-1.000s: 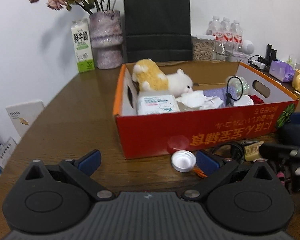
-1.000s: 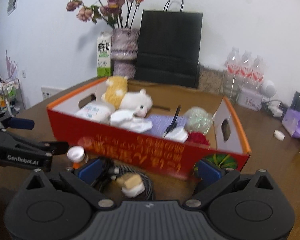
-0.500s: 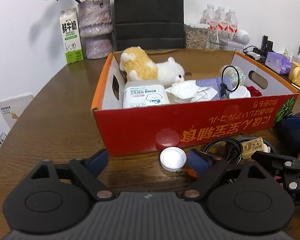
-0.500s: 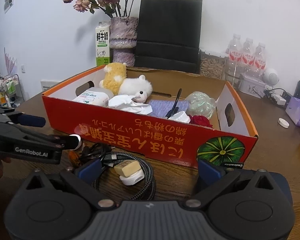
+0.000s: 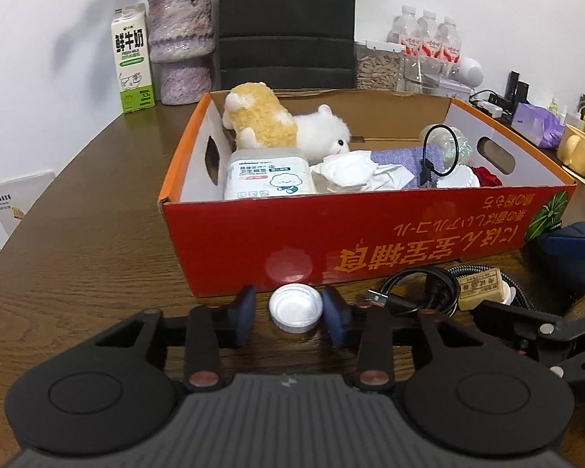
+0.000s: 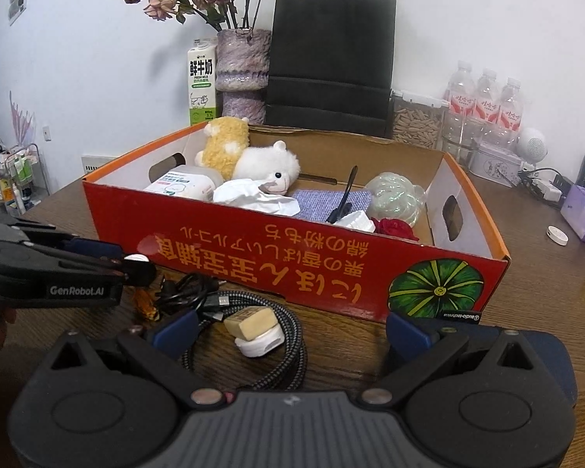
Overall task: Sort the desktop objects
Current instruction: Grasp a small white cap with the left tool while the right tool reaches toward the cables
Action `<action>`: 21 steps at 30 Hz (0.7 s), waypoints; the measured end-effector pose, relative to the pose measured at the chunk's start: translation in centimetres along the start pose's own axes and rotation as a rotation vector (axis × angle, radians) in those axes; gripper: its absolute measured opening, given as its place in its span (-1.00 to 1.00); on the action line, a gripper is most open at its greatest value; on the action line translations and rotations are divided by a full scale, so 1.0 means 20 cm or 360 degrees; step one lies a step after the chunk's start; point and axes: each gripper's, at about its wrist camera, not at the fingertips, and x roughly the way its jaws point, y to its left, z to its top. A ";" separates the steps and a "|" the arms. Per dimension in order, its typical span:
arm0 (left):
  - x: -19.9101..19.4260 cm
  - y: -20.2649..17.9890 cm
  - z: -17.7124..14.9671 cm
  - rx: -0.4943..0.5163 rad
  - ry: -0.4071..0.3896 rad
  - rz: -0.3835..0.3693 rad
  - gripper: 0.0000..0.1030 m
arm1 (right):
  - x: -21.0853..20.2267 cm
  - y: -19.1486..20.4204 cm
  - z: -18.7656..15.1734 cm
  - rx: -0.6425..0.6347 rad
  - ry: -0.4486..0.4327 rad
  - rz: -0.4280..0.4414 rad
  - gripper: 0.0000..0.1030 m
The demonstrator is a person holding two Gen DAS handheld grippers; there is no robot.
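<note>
Blue-padded jaws on your left gripper (image 5: 288, 310) are closing around the white cap (image 5: 295, 308), which lies open side up on the wooden table (image 5: 78, 257) just in front of the red box (image 5: 370, 241). The right pad looks to be at the cap's rim; on the left a sliver of table still shows, so you have no firm hold yet. You've come in low and angled down, probably because so flat a thing can only be caught by its edge.

Your right gripper (image 6: 288, 329) hangs wide open with nothing in it (its 2 pads straddle the braided cable (image 6: 288, 351) and the white plug (image 6: 259, 345) without touching either), which suggests that tangle is your next pick.

Beyond the cap, the box already holds 2 plush toys (image 5: 284, 126), a wipes pack (image 5: 267, 173) and crumpled tissue (image 5: 351, 169), so it reads as the sorting bin. Its near wall stands close behind the cap, so lift clear before carrying over.
</note>
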 end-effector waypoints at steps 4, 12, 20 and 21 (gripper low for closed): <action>-0.01 0.00 -0.01 0.0002 -0.0019 0.0005 -0.34 | 0.00 0.00 0.00 0.0000 -0.0002 0.0000 1.00; -0.03 0.02 -0.03 -0.0040 -0.0037 -0.0007 -0.43 | -0.03 0.04 0.01 -0.0002 -0.0031 0.0010 1.00; -0.10 0.12 -0.05 -0.0107 -0.0097 -0.0006 -0.43 | -0.03 0.12 0.05 -0.0033 -0.0054 0.0041 1.00; -0.12 0.13 -0.05 -0.0109 -0.0110 0.0003 -0.43 | -0.02 0.13 0.05 -0.0043 -0.0053 0.0044 0.99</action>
